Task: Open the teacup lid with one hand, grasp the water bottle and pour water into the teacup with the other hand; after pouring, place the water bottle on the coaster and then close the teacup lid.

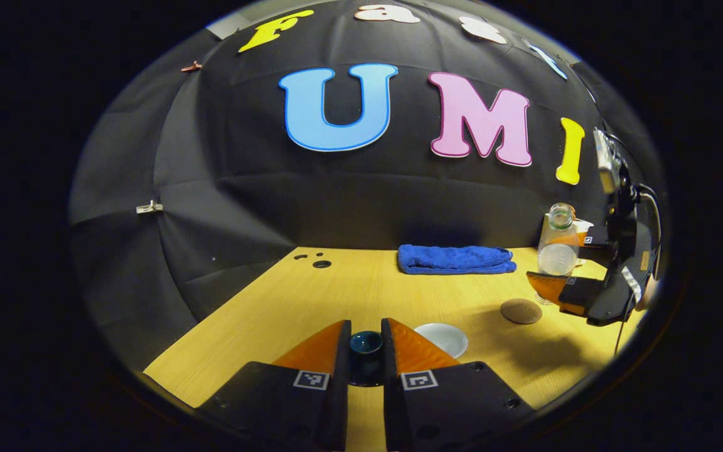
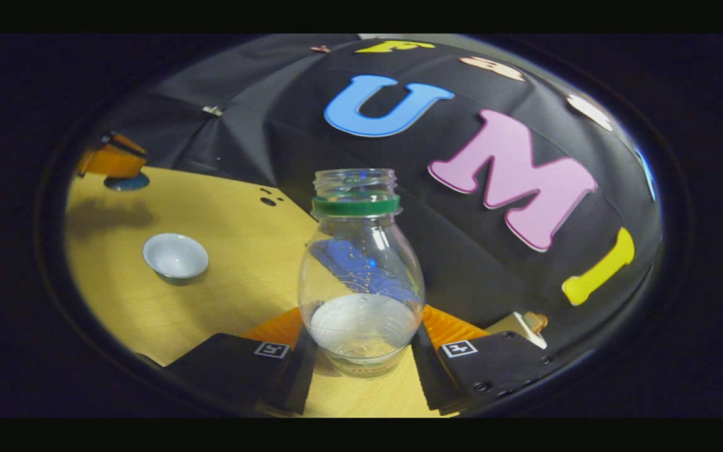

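Clear plastic was the material of the water bottle point(image 2: 361, 276), which we logged clamped between the two fingers of the right gripper point(image 2: 361, 342), one pressing each flank of its rounded lower body. In the right gripper view its long axis ran straight up the picture, open mouth uppermost and green neck ring just below; a shallow pool of water lay in the base. In the left gripper view the same bottle point(image 1: 558, 248) stood near upright at the far right of the table, mouth up, raised a little off the wood, with the right gripper point(image 1: 556, 270) around it.

We recorded the left gripper point(image 1: 365, 342) with its fingers drawn close on either side of the dark teal teacup lid point(image 1: 365, 344), the knob pointing up; whether both fingers pressed on it we could not tell. In the right gripper view that gripper point(image 2: 113, 164) hung at far left with the lid point(image 2: 127, 182) beneath it, above the table.

The white teacup point(image 2: 176, 255) sat uncovered on the pale wooden table point(image 1: 311, 295), mouth up, just right of the left gripper's fingers. The round brown coaster point(image 1: 521, 311) lay flat and bare between cup and bottle. A folded blue towel point(image 1: 455, 259) rested along the back edge
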The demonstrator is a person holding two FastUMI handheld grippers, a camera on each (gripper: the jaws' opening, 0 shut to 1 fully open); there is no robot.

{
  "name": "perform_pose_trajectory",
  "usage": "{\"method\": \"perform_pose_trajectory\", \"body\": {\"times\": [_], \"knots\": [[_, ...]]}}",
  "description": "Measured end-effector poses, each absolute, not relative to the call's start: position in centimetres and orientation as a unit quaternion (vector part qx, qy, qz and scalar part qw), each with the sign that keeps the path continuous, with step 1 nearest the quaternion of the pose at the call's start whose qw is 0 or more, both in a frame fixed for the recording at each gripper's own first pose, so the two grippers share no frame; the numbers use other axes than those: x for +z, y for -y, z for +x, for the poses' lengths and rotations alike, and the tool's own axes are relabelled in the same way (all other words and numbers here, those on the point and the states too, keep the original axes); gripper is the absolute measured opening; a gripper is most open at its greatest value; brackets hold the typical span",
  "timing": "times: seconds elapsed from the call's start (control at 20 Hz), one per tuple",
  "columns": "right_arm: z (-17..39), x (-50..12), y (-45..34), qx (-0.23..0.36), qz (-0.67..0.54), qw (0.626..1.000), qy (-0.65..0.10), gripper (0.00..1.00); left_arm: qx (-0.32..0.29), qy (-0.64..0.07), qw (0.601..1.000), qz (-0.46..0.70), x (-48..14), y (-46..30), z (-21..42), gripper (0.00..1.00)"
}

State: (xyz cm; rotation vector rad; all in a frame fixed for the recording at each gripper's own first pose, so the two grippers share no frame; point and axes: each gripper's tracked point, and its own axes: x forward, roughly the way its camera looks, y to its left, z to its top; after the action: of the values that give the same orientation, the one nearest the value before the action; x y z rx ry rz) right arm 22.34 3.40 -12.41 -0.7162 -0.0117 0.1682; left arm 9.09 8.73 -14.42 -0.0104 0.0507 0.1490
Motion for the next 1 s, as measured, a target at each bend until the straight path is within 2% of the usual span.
{"method": "perform_pose_trajectory", "body": {"times": [0.05, 0.1, 0.2, 0.25, 0.3, 0.4, 0.45, 0.5, 0.55, 0.6, 0.65, 0.7, 0.75, 0.8, 0.95, 1.0], "knots": [[22.7, -12.6, -4.0, 0.087, -0.367, 0.926, 0.011, 0.72, 0.08, -0.028, 0.996, 0.001, -14.9, -9.5, 8.7, 0.31], [23.1, -12.8, -4.6, 0.092, -0.382, 0.92, 0.013, 0.72, 0.081, -0.032, 0.996, 0.003, -15.2, -10.0, 8.3, 0.27], [23.7, -13.1, -5.8, 0.101, -0.409, 0.907, 0.019, 0.72, 0.082, -0.039, 0.996, -0.002, -15.5, -10.8, 7.5, 0.27], [23.9, -13.1, -6.3, 0.105, -0.42, 0.901, 0.025, 0.76, 0.084, -0.042, 0.996, -0.007, -15.7, -11.4, 7.0, 0.27], [24.0, -13.1, -7.0, 0.109, -0.43, 0.896, 0.03, 0.72, 0.088, -0.044, 0.995, -0.012, -15.8, -11.9, 6.7, 0.27], [24.7, -13.2, -7.7, 0.114, -0.458, 0.881, 0.041, 0.72, 0.096, -0.046, 0.994, -0.014, -15.9, -12.9, 6.1, 0.27], [24.9, -13.3, -7.9, 0.115, -0.474, 0.872, 0.045, 0.72, 0.099, -0.045, 0.994, -0.014, -15.8, -13.3, 5.8, 0.24], [25.4, -13.4, -8.0, 0.116, -0.489, 0.863, 0.05, 0.72, 0.101, -0.047, 0.994, -0.014, -15.8, -13.6, 5.6, 0.27], [25.6, -13.7, -8.1, 0.119, -0.5, 0.856, 0.052, 0.72, 0.1, -0.048, 0.994, -0.015, -16.0, -13.8, 5.6, 0.24], [25.5, -13.8, -8.1, 0.121, -0.509, 0.85, 0.052, 0.72, 0.099, -0.048, 0.994, -0.016, -16.0, -13.9, 5.7, 0.27], [25.4, -14.0, -8.1, 0.122, -0.517, 0.846, 0.052, 0.67, 0.095, -0.049, 0.994, -0.017, -16.1, -13.9, 5.7, 0.27], [25.5, -14.1, -8.0, 0.123, -0.525, 0.841, 0.051, 0.72, 0.091, -0.049, 0.994, -0.017, -16.1, -13.8, 5.8, 0.27], [25.6, -14.2, -8.0, 0.123, -0.533, 0.836, 0.052, 0.72, 0.089, -0.049, 0.995, -0.016, -16.3, -13.9, 5.9, 0.31], [25.6, -14.4, -8.0, 0.123, -0.543, 0.829, 0.054, 0.71, 0.086, -0.049, 0.995, -0.014, -16.3, -13.8, 6.0, 0.27], [25.6, -14.7, -8.1, 0.127, -0.575, 0.805, 0.063, 0.72, 0.08, -0.049, 0.995, -0.017, -16.6, -13.8, 6.3, 0.27], [25.7, -14.6, -8.0, 0.123, -0.587, 0.798, 0.066, 0.72, 0.08, -0.049, 0.995, -0.019, -16.8, -13.8, 6.3, 0.24]]}}
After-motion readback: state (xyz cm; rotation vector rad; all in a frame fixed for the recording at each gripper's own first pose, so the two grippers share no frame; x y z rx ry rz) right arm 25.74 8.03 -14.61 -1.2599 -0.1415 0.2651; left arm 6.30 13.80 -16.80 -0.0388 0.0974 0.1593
